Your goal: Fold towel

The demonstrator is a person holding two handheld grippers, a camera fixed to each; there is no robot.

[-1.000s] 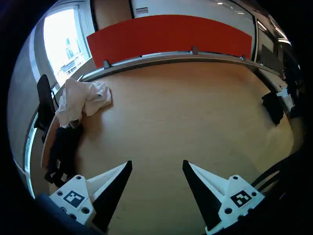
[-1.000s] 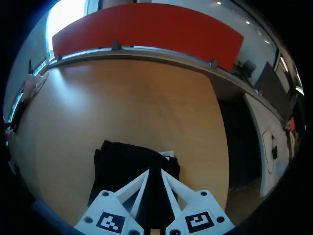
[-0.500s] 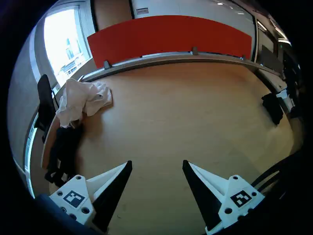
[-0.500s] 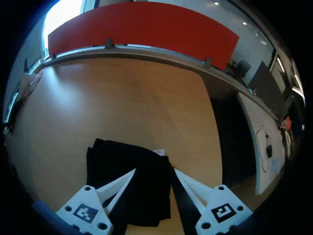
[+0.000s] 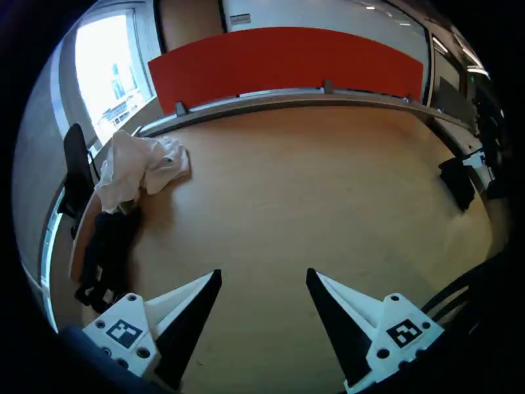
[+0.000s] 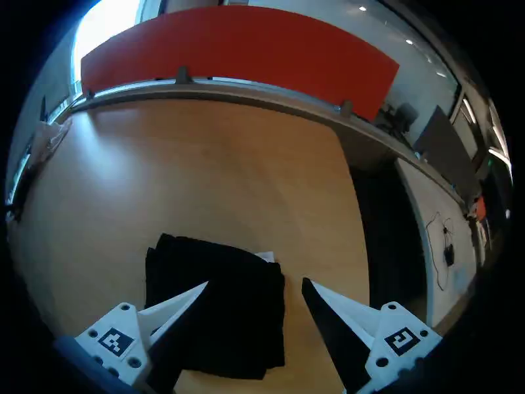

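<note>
The folded black towel [image 6: 216,262] lies near the counter's [image 6: 197,171] right edge, directly before the right hand-held gripper [image 6: 254,282], whose fingers are apart; the left hand-held gripper [image 5: 263,271], likewise apart, is farther off

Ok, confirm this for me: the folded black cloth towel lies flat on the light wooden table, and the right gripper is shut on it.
Not quite. The right gripper is open, not shut: the right gripper view shows its two fingers spread well apart, not clamped on the folded black cloth towel. The rest holds: the towel lies flat on the light wooden table.
</note>
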